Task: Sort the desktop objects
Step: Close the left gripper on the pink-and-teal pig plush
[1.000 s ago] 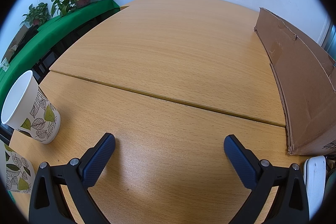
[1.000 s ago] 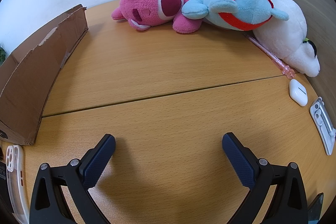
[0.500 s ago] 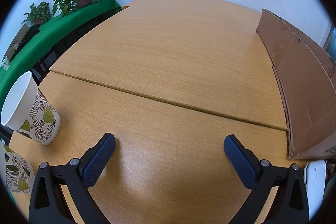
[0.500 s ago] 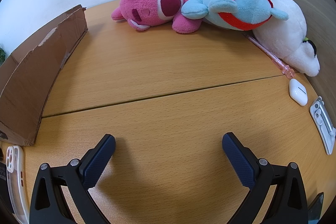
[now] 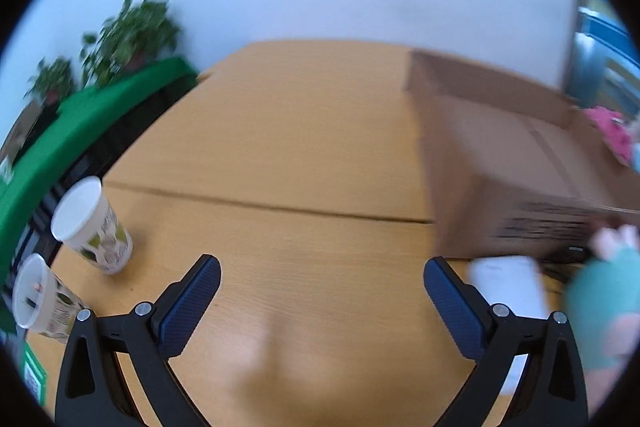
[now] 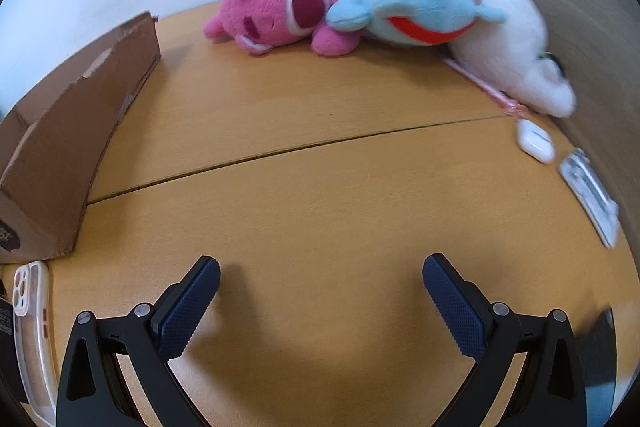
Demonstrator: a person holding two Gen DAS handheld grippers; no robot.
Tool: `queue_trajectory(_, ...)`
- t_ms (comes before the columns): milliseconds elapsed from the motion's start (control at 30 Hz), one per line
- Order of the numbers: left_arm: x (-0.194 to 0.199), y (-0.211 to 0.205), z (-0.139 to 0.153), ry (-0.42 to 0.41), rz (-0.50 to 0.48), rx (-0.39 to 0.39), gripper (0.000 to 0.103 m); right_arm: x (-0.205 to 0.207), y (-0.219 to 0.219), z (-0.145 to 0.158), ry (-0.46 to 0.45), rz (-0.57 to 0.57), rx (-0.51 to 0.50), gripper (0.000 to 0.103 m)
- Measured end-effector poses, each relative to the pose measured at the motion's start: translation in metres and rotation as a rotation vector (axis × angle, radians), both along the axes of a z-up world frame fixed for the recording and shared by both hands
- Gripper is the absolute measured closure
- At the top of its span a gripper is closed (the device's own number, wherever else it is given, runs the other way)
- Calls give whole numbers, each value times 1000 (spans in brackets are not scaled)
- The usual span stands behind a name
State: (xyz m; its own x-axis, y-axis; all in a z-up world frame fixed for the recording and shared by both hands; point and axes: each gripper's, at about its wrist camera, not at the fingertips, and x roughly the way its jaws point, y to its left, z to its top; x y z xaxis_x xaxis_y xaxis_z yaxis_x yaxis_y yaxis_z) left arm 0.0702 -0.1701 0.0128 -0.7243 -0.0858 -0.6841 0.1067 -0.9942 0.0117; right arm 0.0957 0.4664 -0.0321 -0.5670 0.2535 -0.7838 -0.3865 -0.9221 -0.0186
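Note:
My left gripper [image 5: 322,277] hangs open over bare wooden tabletop [image 5: 280,131], nothing between its fingers. Two leaf-patterned paper cups stand at its left, one [image 5: 90,225] farther and one [image 5: 38,301] nearer. A clear phone case [image 5: 508,285] lies just right of the right finger, below the cardboard box [image 5: 516,179]. My right gripper [image 6: 320,277] is open too, over empty wood. Far ahead of it lie a pink plush [image 6: 276,9], a blue and red plush [image 6: 416,3] and a white plush [image 6: 516,47]. A white earbud case [image 6: 536,141] and a small packet [image 6: 590,187] sit at the right.
The cardboard box [image 6: 68,135] stands at the left of the right wrist view, with the phone case [image 6: 30,335] below it. A person's hand in a teal sleeve [image 5: 600,311] shows at the right edge. Potted plants [image 5: 132,31] and a green cloth [image 5: 80,123] lie beyond the table's left edge.
The left gripper has risen and tilted back, blurring the view; the second cup, the box front and a hand now show. The right gripper has lifted slightly. Both stay open.

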Motion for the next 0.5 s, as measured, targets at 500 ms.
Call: queue_trajectory(500,56,154,-19,-198,-458,454,2,84,-151,73,217,366,-63,0)
